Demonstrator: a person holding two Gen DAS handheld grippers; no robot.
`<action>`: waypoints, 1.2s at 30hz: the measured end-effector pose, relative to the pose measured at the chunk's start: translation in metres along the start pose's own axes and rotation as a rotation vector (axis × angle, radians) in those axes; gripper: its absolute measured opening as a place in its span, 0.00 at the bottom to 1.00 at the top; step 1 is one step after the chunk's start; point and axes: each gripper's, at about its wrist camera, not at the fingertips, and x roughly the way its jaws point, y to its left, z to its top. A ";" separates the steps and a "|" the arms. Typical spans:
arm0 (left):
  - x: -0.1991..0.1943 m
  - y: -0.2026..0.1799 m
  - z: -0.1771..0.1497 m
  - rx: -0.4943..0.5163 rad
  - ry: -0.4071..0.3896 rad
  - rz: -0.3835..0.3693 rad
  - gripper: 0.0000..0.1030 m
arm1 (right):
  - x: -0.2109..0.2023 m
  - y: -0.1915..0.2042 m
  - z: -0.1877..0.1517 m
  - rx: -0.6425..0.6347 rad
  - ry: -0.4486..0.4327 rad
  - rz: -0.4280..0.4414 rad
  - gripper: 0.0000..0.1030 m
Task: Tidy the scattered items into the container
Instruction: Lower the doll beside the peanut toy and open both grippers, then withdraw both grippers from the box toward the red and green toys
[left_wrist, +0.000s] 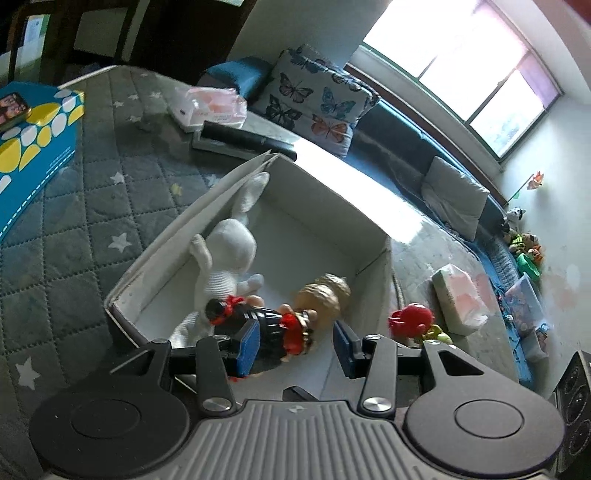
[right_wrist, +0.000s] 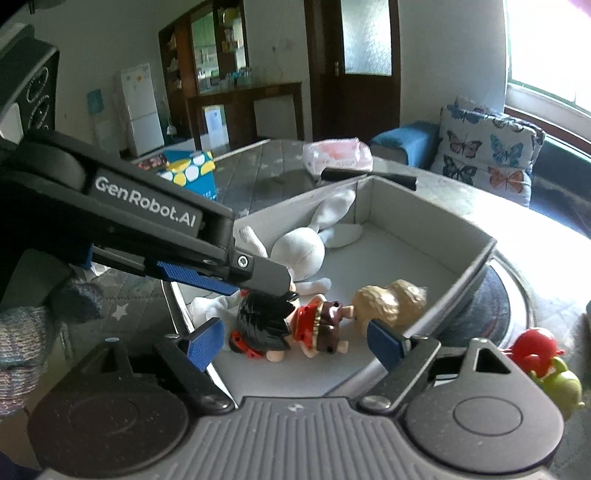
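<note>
Both grippers, left (left_wrist: 295, 341) and right (right_wrist: 295, 341), stand spread and empty above the white box (left_wrist: 376, 266). Inside lie a black-haired figurine (right_wrist: 291, 323), a tan toy (right_wrist: 391, 301) and a white plush rabbit (left_wrist: 229, 258). A red toy (left_wrist: 412, 319) sits outside on the star-quilted surface (left_wrist: 92, 206). Beyond are a butterfly cushion (left_wrist: 314, 99), a blue sofa and a bright window (left_wrist: 476, 62).

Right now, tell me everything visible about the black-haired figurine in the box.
The black-haired figurine is a small, glossy, plastic-looking doll with spiky black hair, a red collar or headband, a red and brown outfit with gold trim, and bare limbs. It lies on its side on the floor of the white box, touching the tan lumpy toy, beside the white plush rabbit.
</note>
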 end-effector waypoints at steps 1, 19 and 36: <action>-0.001 -0.003 -0.001 0.004 -0.004 -0.005 0.45 | -0.004 -0.002 -0.001 0.005 -0.009 -0.003 0.84; 0.000 -0.058 -0.027 0.112 -0.012 -0.085 0.45 | -0.060 -0.033 -0.037 0.100 -0.093 -0.076 0.84; 0.042 -0.116 -0.052 0.188 0.061 -0.145 0.45 | -0.085 -0.089 -0.080 0.190 -0.098 -0.248 0.86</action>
